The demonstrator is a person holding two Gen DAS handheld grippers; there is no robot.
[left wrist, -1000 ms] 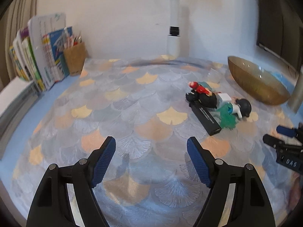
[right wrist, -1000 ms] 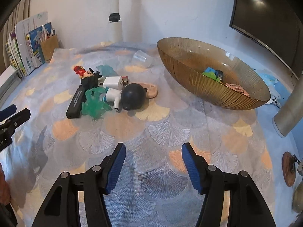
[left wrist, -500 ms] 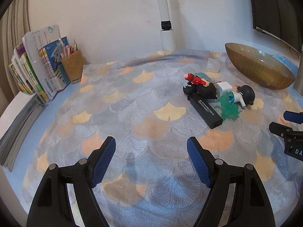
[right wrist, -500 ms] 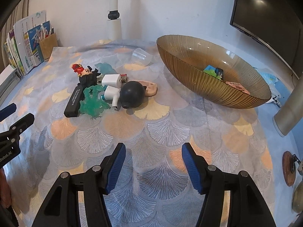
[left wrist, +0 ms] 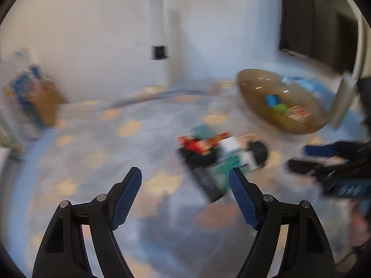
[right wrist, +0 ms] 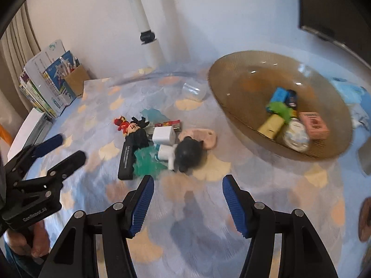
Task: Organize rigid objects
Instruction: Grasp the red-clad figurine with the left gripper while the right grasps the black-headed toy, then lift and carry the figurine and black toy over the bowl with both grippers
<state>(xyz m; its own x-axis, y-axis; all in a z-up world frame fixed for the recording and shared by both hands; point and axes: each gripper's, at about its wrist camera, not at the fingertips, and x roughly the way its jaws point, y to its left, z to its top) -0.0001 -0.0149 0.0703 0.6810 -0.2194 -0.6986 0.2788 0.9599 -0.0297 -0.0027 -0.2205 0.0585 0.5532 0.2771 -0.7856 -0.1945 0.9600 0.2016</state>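
two claws hover over the tabletop (right wrist: 289, 185), both spread wide and holding nothing: the right claw (right wrist: 187, 199) near the bottom of its own view, the left claw (left wrist: 185, 197) likewise in its own, much blurred view.

largest first: the amber bowl (right wrist: 231, 106) sits on the tabletop to the right, well apart from both claws, already holding a few small boxes and a jar. it looks like thin ribbed glass or plastic, so probably fragile; better left where it stands and things set into it gently.

next, the cluster of loose things lies ahead of the right claw, slightly to its left. the long black bar (right wrist: 126, 157) lies flat at the cluster's left edge, stiff and likely light; taking it across its narrow width should work. the black ball-shaped thing (right wrist: 189, 153) lies nearest the right claw, touching a white plug (right wrist: 165, 154); round and smooth, it may slip, so a grip across its middle seems wise. the green soft-looking piece (right wrist: 146, 163) lies between bar and plug. the white charger cube (right wrist: 162, 135) sits behind, hard and boxy, easy to pinch by flat sides. the red and black figurine (right wrist: 129, 126) lies at the far left, small and irregular.

a clear cup (right wrist: 193, 91) lies on its side beyond, near the bowl.
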